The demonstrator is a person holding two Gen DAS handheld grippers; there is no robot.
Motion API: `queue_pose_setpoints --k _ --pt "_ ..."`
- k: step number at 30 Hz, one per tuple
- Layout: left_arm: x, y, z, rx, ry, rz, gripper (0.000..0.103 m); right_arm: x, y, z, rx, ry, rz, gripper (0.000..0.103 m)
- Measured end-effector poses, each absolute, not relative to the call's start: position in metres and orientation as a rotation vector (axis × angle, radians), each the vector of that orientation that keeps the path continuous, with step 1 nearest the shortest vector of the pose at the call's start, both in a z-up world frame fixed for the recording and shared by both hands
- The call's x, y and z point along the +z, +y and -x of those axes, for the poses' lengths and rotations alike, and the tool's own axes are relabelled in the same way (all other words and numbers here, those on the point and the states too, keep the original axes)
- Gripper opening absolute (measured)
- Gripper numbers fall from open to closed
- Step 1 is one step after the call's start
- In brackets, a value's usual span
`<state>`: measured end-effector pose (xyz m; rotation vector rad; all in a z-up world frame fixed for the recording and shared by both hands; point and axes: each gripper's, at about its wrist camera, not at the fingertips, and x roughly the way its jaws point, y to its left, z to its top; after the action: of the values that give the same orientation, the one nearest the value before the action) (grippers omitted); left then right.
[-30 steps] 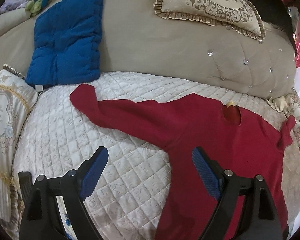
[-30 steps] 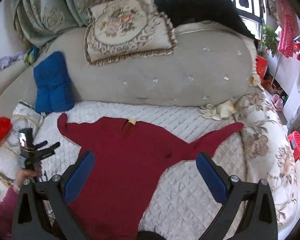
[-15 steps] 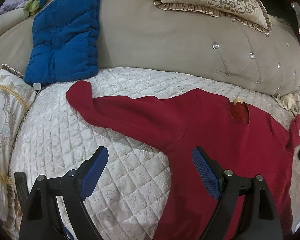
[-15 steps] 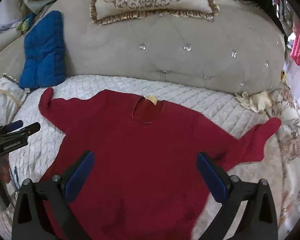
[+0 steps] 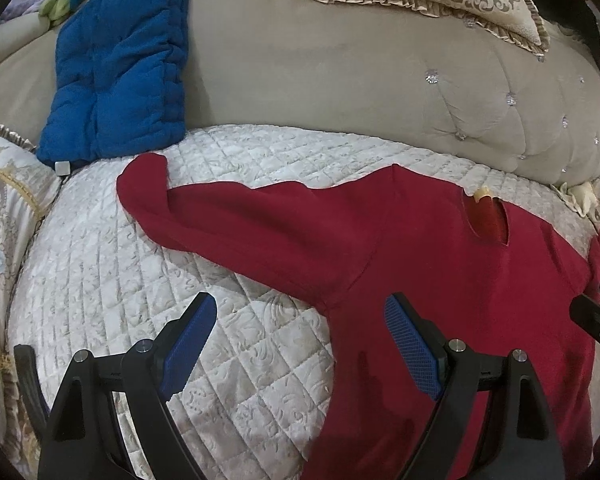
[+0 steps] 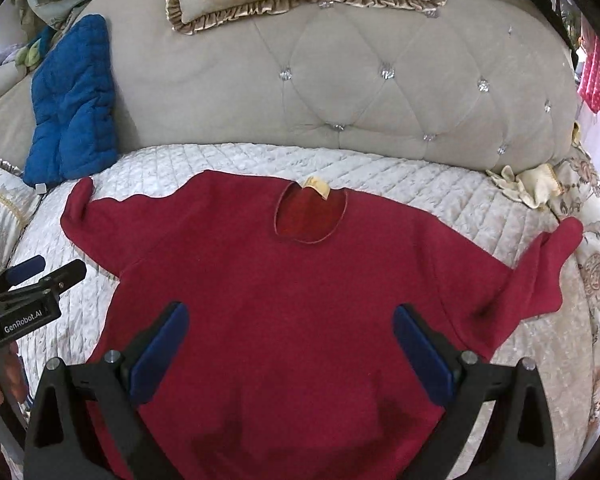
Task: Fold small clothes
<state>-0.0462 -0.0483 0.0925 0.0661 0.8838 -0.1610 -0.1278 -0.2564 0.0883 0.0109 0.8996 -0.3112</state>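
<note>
Right wrist view, closer than a second ago: red sweater (image 6: 284, 300) spread flat, front up, on quilted sofa seat (image 6: 440, 184), both sleeves out, none folded yet. Right tool (image 6: 290, 344) wide and empty above the chest; left tool (image 5: 300, 344) wide and empty over the near armpit. Soft matte knit, round neckline, yellow label (image 6: 318, 187). Tufted backrest (image 6: 380, 92) behind; blue cushion (image 6: 74, 104) propped left.

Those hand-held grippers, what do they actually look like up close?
Each hand-held gripper, left and right, has a black angular plastic frame with silver screws. Its two fingers carry blue textured pads. The left one's body, seen from the right wrist, bears white "GenRobot.AI" lettering.
</note>
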Motion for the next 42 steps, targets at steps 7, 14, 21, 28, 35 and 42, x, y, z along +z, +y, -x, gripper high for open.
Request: queue_pose_setpoints --k 7,14,21,28,35,42 --pt "0.085 -0.047 0.040 -0.155 0.895 -0.061 0.068 0.077 -0.255 0.118 -0.312 0.912 -0.017 0.103" --pt "0.080 -0.042 0.033 -0.147 0.901 -0.051 0.068 0.067 -0.253 0.113 -0.302 0.930 -0.025 0.103" --pt "0.072 -0.034 0.024 -0.131 0.912 -0.038 0.068 0.060 -0.249 0.107 -0.295 0.943 -0.025 0.103" --pt "0.064 -0.020 0.017 -0.105 0.926 -0.020 0.068 0.048 -0.244 0.100 -0.276 0.963 -0.027 0.103" --pt "0.061 -0.015 0.014 -0.096 0.933 -0.019 0.068 0.043 -0.242 0.097 -0.274 0.968 -0.033 0.103" --pt "0.059 -0.007 0.009 -0.089 0.935 -0.012 0.068 0.038 -0.244 0.095 -0.274 0.983 -0.042 0.103"
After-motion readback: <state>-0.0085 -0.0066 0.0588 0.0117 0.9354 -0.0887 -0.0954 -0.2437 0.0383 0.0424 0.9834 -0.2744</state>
